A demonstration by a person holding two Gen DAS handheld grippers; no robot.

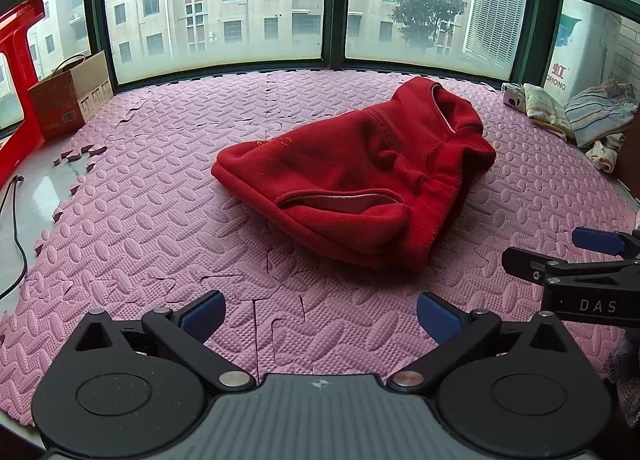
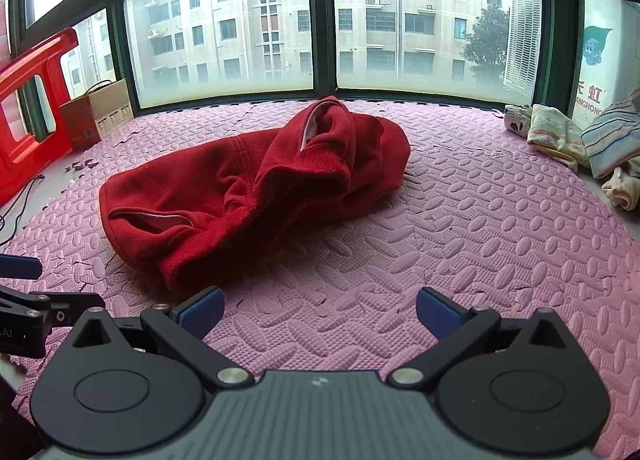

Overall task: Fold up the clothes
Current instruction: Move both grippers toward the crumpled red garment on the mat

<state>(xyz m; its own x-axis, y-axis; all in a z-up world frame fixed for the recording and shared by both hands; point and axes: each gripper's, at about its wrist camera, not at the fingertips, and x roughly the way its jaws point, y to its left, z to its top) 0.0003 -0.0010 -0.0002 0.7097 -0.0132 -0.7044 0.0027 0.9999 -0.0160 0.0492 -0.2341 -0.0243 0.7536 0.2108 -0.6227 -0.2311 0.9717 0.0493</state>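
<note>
Pink foam mats (image 1: 160, 220) cover the floor of a window bay, and on them, near the middle, lies a red fleece garment (image 1: 352, 180) in a rumpled heap, bunched and partly doubled over itself rather than squared into a fold. Thick, soft and limp by the look of it, the fleece should be light to lift but bulky, likely to sag and drag from any single pinch point, while its napped surface should grip well against the blue pads. Firmer holds appear to be the ribbed hem along the near edge (image 2: 192, 264) and the stitched rims of two openings that show pale lining (image 1: 340, 200), one near and one far. A pile of striped and pale clothes (image 1: 580, 116) sits at the far right, well apart from the red piece; whether those are folded cannot be told. A cardboard box (image 1: 68, 96) stands far left. Left claw (image 1: 320, 318) hangs wide and empty just short of the garment's near edge; right claw (image 2: 320, 314) likewise gapes wide, holding nothing, beside it.
</note>
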